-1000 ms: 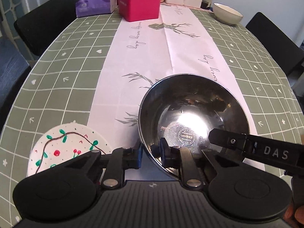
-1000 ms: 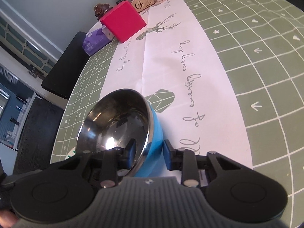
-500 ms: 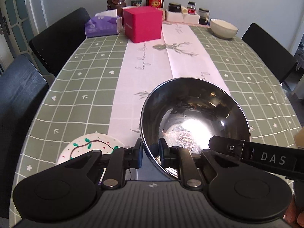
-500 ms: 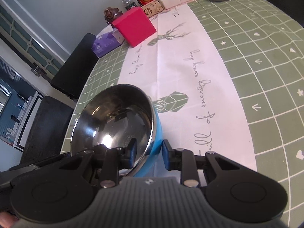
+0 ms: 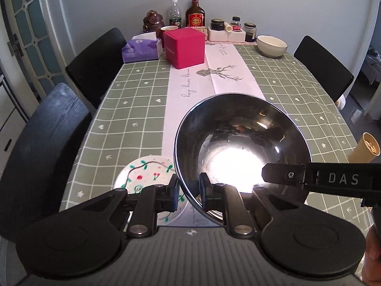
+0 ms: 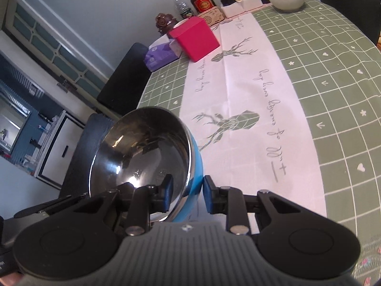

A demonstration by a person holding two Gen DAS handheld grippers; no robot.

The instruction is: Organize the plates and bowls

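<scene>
Above the table [image 5: 133,109], both the left gripper [image 5: 188,191] and right gripper [image 6: 187,191] pinch the steel bowl's [image 5: 238,147] rim; keep it level, carrying toward the white bowl [image 5: 272,45], upper right.

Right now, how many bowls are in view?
2. A steel bowl with a blue outside is held off the table, its rim pinched by both grippers; a cream bowl sits at the table's far end. Others may be out of frame.
</scene>
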